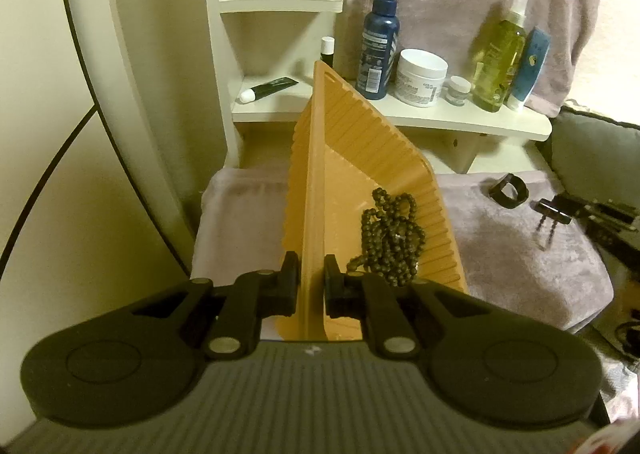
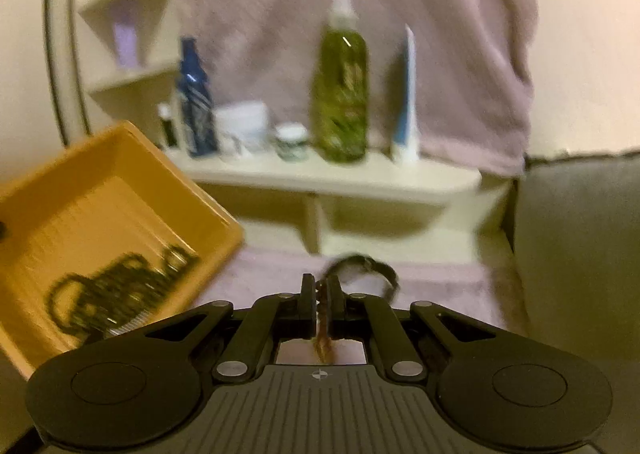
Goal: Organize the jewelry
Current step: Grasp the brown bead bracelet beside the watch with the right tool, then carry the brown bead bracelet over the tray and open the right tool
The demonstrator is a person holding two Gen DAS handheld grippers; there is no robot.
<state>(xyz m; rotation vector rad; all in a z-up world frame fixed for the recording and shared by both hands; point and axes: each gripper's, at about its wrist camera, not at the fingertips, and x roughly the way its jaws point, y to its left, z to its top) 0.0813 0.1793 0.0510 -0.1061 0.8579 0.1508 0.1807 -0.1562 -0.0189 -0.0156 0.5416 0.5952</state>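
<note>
Dark beaded necklace (image 1: 390,232), seemingly tangled

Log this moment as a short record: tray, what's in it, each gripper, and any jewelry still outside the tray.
tray: orange tray, tilted, its wall pinched by the left gripper
in tray: dark beaded necklace
left gripper: shut on the tray
right gripper: right gripper shut on a small brownish piece, too blurred to identify
outside tray: black ring-shaped item on the pink towel
shelf: bottles and jars behind
</note>
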